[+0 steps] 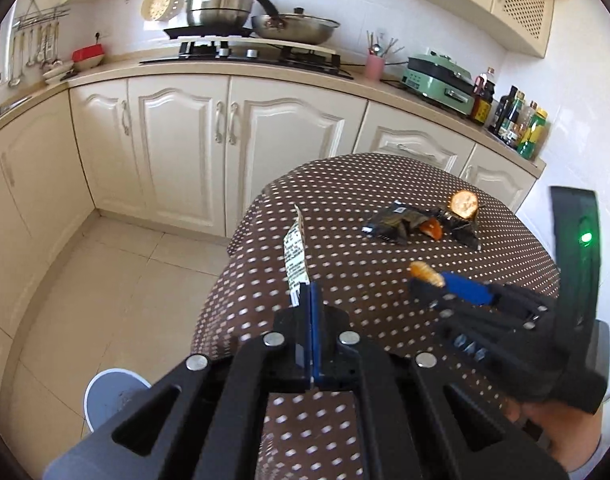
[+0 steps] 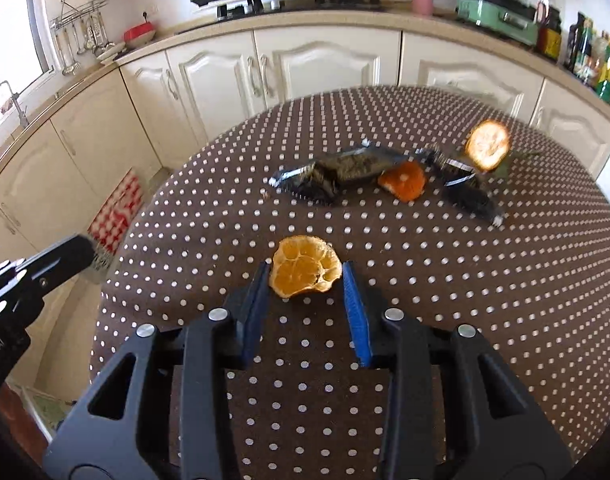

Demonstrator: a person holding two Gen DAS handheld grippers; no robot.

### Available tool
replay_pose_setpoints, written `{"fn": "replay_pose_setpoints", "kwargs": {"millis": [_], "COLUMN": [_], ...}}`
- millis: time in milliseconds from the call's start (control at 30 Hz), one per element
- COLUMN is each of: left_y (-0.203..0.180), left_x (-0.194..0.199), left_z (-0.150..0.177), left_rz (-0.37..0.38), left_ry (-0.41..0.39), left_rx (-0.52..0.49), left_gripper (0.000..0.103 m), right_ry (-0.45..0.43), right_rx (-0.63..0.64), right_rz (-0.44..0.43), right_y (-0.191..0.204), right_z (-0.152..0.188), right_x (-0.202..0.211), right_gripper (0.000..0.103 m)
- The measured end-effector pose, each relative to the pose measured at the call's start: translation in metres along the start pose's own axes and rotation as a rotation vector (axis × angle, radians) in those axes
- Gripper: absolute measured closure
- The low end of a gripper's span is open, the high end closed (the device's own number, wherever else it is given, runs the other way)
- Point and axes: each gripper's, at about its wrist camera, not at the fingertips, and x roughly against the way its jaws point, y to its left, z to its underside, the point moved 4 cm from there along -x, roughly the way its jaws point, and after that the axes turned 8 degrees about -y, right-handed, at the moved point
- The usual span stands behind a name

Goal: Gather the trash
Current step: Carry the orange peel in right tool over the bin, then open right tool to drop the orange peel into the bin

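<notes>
A round table [image 2: 445,280] under a brown dotted cloth is set in a cream kitchen. An orange peel [image 2: 305,272] is flanked by the part-open right gripper [image 2: 307,280]; a wrapper [image 1: 296,256] is pinched in the closed left gripper [image 1: 311,292].

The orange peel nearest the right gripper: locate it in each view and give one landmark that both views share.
Left wrist view: the orange peel sits right of centre, at the tip of the right gripper on the dotted tablecloth.
Right wrist view: just below centre, between the blue fingers.
Shared landmark: the black wrappers farther back on the table.
</notes>
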Motion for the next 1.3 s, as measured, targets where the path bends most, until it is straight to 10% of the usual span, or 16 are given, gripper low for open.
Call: {"fn": "replay_pose_setpoints", "kwargs": {"millis": [500, 867, 1233, 1300], "left_y": [0.162, 0.305, 0.385, 0.393], "left_x": [0.064, 0.060, 0.009, 0.001], "left_z": [0.055, 0.152, 0.224, 0.232], "left_rz": [-0.162, -0.318, -0.352, -0.348], "left_ry": [-0.014, 0.130, 0.255, 0.279], "left_rx": [0.172, 0.358, 0.480, 0.496], "left_gripper": [0.102, 0.102, 0.101, 0.087], "right_ry": [-0.062, 0.142, 0.301, 0.318], "right_rx": [0.144, 0.248, 0.256, 0.256], "right_rz": [-0.236, -0.423, -0.449, -0.447], "right_y": [0.181, 0.329, 0.383, 0.387], "right_z": [0.010, 0.091, 0.155, 0.160], "right_x": [0.015, -0.063, -0.138, -0.148], "right_gripper": [0.067, 0.067, 0.067, 0.068]}}
